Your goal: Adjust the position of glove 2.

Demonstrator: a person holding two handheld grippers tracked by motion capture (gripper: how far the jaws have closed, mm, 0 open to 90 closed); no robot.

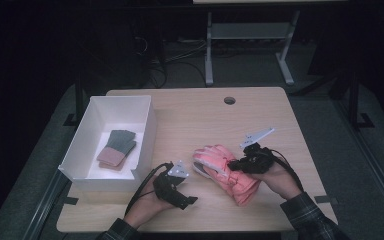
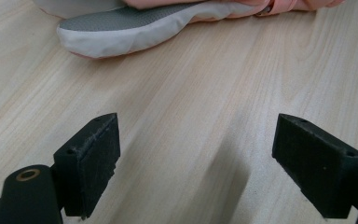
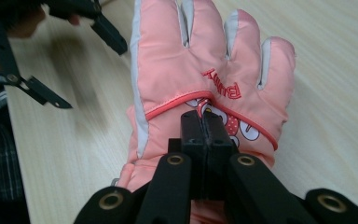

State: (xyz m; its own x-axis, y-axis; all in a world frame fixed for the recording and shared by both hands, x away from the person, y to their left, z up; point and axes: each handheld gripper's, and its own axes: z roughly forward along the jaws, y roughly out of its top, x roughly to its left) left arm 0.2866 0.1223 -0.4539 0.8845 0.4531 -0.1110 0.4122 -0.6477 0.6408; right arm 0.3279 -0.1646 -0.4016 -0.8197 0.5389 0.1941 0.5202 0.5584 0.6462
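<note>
Pinching the back of a padded salmon-pink ski glove (image 3: pixel 200 70) with grey finger seams, the right claw (image 3: pixel 204 122) has its jaws pressed fully together on a fold of fabric just ahead of the cuff. The glove lies flat on the pale wooden desk (image 1: pixel 190 120), its fingers stretching away in front of that claw. The left claw (image 2: pixel 196 161) stands wide open and empty just short of the glove's grey-and-white edge, jaws over bare wood. Beyond the left claw sits an open white cardboard box (image 1: pixel 145 131) that already holds a folded green and pink knitted piece (image 1: pixel 116 148). Judging by this, one item is packed and the glove is gripped but not yet carried over; lifting it into the box remains.
</note>
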